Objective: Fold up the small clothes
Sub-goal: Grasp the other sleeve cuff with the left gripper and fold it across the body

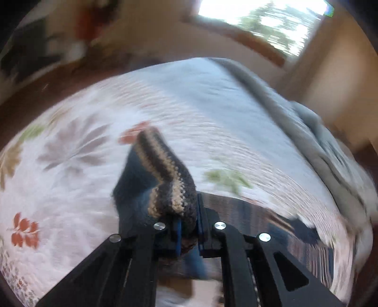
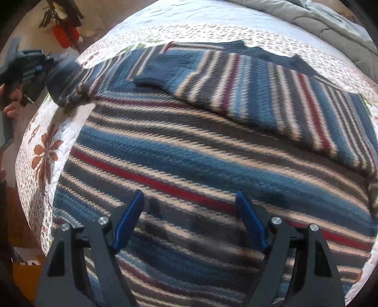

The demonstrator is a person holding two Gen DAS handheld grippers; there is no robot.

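A striped knit sweater (image 2: 179, 151) in blue, grey, cream and red lies spread on the bed. One sleeve (image 2: 212, 78) is folded across its upper body. My left gripper (image 1: 189, 232) is shut on the other sleeve's cuff (image 1: 163, 179) and holds it lifted above the quilt. It also shows at the left in the right wrist view (image 2: 35, 73), with the sleeve (image 2: 68, 82) stretched from it. My right gripper (image 2: 189, 219) is open and empty, just above the sweater's lower body.
A white floral quilt (image 1: 70, 146) covers the bed (image 2: 45, 151). A grey blanket (image 1: 330, 146) is bunched along the bed's far side (image 2: 330, 21). A window (image 1: 259, 21) is beyond the bed. The floor lies past the left bed edge (image 2: 14, 189).
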